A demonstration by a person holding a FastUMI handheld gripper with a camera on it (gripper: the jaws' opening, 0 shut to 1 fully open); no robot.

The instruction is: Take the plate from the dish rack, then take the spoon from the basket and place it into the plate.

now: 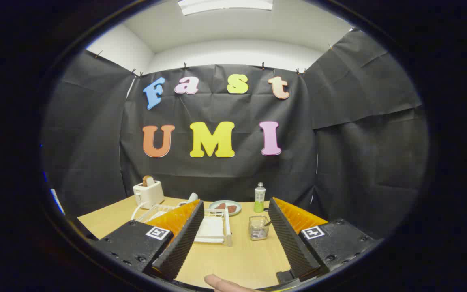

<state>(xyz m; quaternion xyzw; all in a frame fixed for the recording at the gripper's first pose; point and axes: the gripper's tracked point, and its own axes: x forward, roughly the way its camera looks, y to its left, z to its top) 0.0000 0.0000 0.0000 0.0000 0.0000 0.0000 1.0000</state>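
The gripper (235,235) hangs wide open above bare table (233,259) near at hand. Farther off, the dish rack (213,227) blocks the left, the basket (258,228) the right, with a narrow lane between. Beyond stand a toaster (148,194), a bottle (260,197) and what looks like a dish (225,207).

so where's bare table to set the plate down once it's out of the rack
The widest bare wooden tabletop lies near the open tool, between its fingers, in front of the white wire dish rack and small mesh basket. It is crowded farther back: white toaster, pale round plate of food and green bottle line the back edge.
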